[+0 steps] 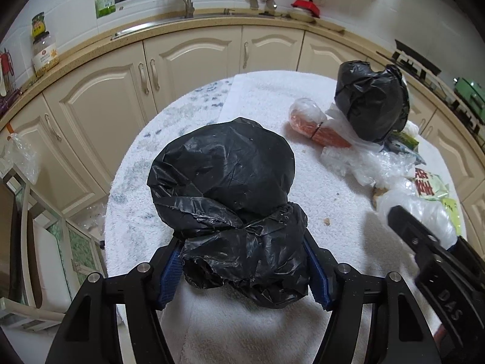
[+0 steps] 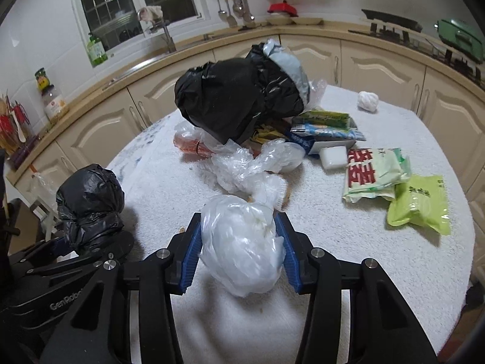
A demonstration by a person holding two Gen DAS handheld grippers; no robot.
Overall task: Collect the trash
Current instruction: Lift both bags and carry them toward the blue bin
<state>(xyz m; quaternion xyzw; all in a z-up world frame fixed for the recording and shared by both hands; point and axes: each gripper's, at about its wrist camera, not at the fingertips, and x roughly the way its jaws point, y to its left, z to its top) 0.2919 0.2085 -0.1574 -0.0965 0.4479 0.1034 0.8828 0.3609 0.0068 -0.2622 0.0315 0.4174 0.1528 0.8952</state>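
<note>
A tied black bag [image 1: 224, 182] fills the left wrist view, and my left gripper [image 1: 245, 270] is shut on its bunched neck, both blue pads pressing the plastic. The same black bag [image 2: 91, 203] shows at the left of the right wrist view. My right gripper [image 2: 242, 251] is shut on a knotted clear plastic bag [image 2: 242, 242], lifted slightly above the white towel-covered round table [image 2: 379, 273]. A larger black bag [image 2: 236, 97] sits at the table's far side, over crumpled clear plastic [image 2: 242, 166] and an orange-filled bag [image 2: 191, 145].
Snack packets [image 2: 376, 176], a green pouch [image 2: 421, 203], a white foam block [image 2: 333, 156] and a white wad [image 2: 368, 100] lie on the table's right half. Cream cabinets [image 1: 100, 103] and a counter with jars [image 1: 44, 51] curve behind.
</note>
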